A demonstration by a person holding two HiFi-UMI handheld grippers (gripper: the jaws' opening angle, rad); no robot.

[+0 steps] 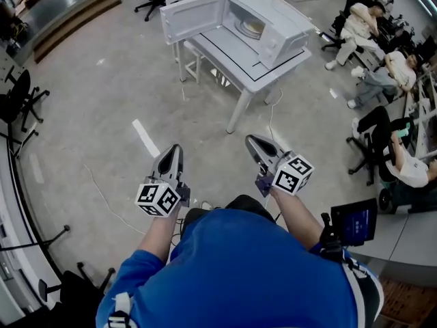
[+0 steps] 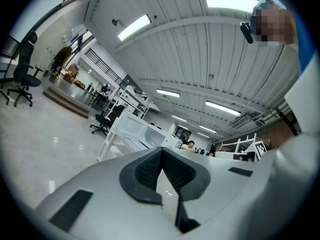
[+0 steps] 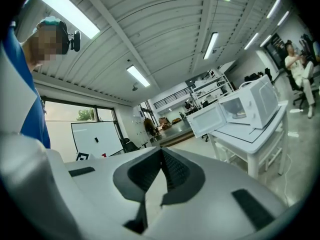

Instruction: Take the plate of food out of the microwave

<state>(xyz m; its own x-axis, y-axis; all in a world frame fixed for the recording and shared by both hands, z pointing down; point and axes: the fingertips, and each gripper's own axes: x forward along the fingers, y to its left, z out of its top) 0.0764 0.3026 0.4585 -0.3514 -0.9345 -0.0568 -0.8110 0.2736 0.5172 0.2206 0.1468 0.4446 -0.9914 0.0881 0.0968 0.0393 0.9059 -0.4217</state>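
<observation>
Plate of food [image 1: 251, 27] inside open microwave [image 1: 273, 36] on far tabletop [image 1: 229, 46], well apart from both grippers. Left gripper [image 1: 175, 149] fingers pressed together, empty; right gripper [image 1: 251, 140] same. Plate likely rigid, breakable, smooth-rimmed: pinch near rim, keep level.

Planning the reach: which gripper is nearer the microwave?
The right gripper, slightly: it lines up with the open microwave; the left gripper sits farther off, toward its door.
</observation>
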